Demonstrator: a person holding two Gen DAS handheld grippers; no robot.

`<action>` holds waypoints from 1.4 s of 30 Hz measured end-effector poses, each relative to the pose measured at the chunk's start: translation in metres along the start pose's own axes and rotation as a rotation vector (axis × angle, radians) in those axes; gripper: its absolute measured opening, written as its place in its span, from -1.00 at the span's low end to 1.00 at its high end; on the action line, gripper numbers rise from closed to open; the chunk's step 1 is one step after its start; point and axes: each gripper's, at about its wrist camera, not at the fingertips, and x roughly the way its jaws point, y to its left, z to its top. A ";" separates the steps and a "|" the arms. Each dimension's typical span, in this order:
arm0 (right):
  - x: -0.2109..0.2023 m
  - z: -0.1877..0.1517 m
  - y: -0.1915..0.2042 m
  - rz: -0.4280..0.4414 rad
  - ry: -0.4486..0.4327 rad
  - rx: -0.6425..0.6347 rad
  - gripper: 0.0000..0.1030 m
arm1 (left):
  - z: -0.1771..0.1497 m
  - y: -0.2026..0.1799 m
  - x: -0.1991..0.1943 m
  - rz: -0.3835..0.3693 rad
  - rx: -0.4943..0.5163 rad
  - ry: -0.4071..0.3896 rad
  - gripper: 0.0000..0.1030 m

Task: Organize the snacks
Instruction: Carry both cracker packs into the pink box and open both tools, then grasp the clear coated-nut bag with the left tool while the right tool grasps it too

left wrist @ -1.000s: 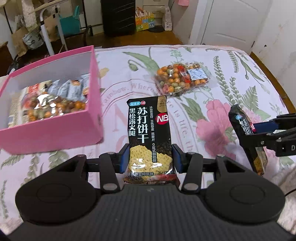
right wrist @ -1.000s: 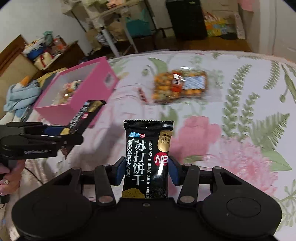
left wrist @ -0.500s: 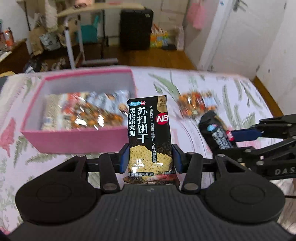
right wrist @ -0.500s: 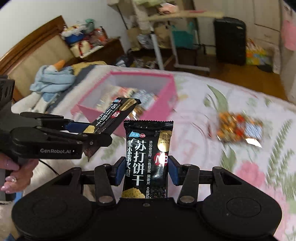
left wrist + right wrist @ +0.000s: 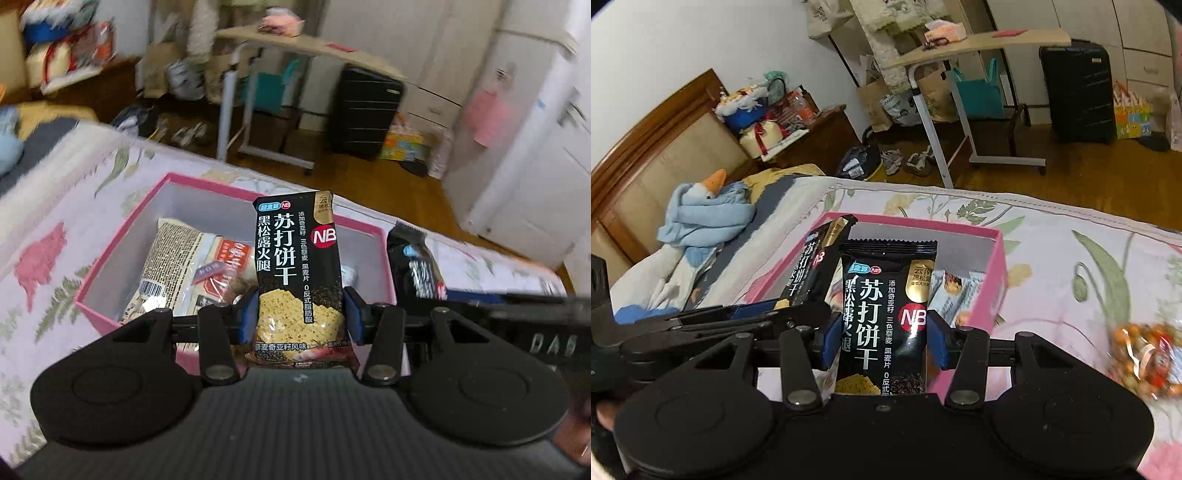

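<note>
My left gripper [image 5: 299, 319] is shut on a black soda cracker packet [image 5: 297, 266] that stands upright over the open pink box [image 5: 195, 203]. My right gripper [image 5: 882, 345] is shut on a second black cracker packet [image 5: 886, 306], held over the same pink box [image 5: 995, 288]. The two grippers sit side by side. In the right wrist view the left gripper [image 5: 764, 314] and its packet [image 5: 812, 266] are at the left. In the left wrist view the right gripper's packet [image 5: 417, 266] shows at the right, blurred.
Several snack bags [image 5: 177, 258] lie in the box. A clear bag of mixed coated nuts [image 5: 1145, 354] lies on the floral bedspread [image 5: 1089, 258] to the right. A blue stuffed goose [image 5: 705, 210] is by the headboard. Beyond the bed stand a rolling side table [image 5: 960, 48] and a black suitcase [image 5: 1078, 88].
Both grippers have carried their packets leftward across the bed, from beside the pink box to above it. The nut bag has dropped out of the left wrist view.
</note>
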 end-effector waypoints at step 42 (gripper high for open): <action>-0.152 -0.050 0.015 -0.230 -0.012 -0.338 0.25 | -0.029 -0.049 -0.075 -0.162 0.174 0.007 0.13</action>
